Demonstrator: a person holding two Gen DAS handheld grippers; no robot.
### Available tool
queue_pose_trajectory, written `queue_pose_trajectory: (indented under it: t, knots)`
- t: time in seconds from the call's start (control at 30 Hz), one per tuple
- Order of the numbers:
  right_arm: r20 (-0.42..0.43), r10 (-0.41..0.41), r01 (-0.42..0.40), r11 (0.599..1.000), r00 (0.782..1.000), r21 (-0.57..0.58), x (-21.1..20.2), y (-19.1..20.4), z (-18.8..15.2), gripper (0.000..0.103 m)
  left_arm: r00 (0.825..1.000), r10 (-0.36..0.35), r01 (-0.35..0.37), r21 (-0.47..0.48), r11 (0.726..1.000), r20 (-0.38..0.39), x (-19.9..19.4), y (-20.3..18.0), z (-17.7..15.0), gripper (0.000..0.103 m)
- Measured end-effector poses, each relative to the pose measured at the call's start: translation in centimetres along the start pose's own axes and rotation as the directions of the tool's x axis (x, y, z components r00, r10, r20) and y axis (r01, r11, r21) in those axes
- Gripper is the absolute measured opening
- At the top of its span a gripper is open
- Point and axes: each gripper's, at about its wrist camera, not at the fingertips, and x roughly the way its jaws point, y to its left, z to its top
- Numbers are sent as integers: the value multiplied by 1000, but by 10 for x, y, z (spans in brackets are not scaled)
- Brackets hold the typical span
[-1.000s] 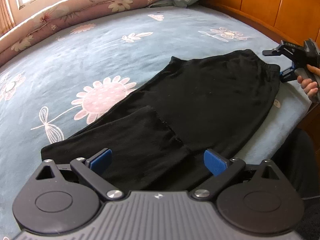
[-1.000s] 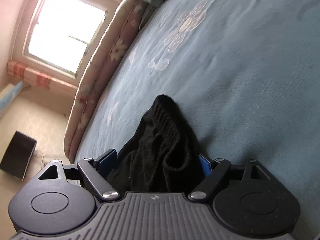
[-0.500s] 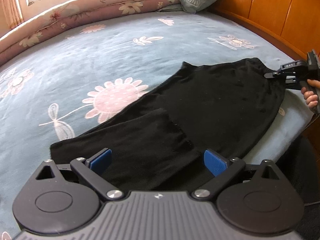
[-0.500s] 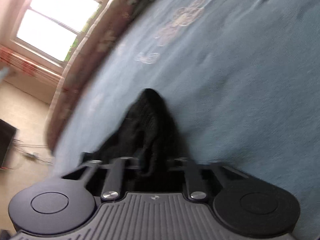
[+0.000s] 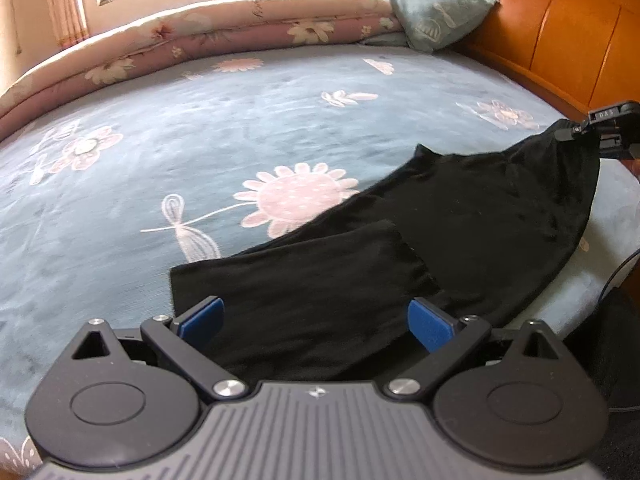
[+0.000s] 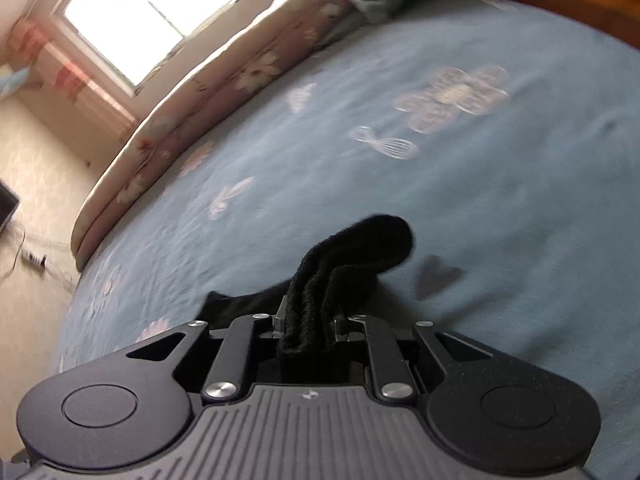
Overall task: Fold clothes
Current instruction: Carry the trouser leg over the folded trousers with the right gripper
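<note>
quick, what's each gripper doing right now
Left gripper: open, blue pads apart over the black fabric garment, gripping nothing.
Right gripper: closed on a bunched corner of that garment, raised above the blue bedspread.

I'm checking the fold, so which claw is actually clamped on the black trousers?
The right claw: shut on a bunched corner of the black trousers. The left claw gapes open.

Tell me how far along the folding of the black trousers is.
Early. Done: one leg end of the black trousers already lies folded back on the blue bedspread. In hand: the right hand-held gripper is shut on the bunched waistband corner, lifting it off the bed. Left: the left hand-held gripper is open over the leg end, gripping nothing; the main folds remain.
</note>
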Motion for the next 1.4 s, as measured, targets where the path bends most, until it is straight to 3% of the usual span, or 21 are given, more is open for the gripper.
queue_pose_trajectory:
  t: [0.33, 0.7, 0.93, 1.23, 1.4]
  knots:
    - [-55, 56, -63, 987, 997, -145, 22, 106, -8, 18, 998, 26, -22, -65, 998, 59, -28, 37, -13, 98]
    - [-188, 107, -159, 944, 976, -288, 55, 207, -55, 18, 993, 43, -29, -125, 992, 109, -47, 66, -26, 98]
    - [-261, 143, -231, 909, 955, -347, 69, 258, -84, 18, 990, 53, -33, -153, 988, 128, -53, 80, -32, 98]
    - [-318, 125, -266, 850, 940, -454, 87, 314, -124, 18, 988, 78, -49, -202, 978, 136, -58, 100, -42, 98]
    - [-327, 101, -274, 794, 940, -542, 94, 342, -145, 18, 987, 102, -70, -238, 969, 127, -58, 114, -48, 98]
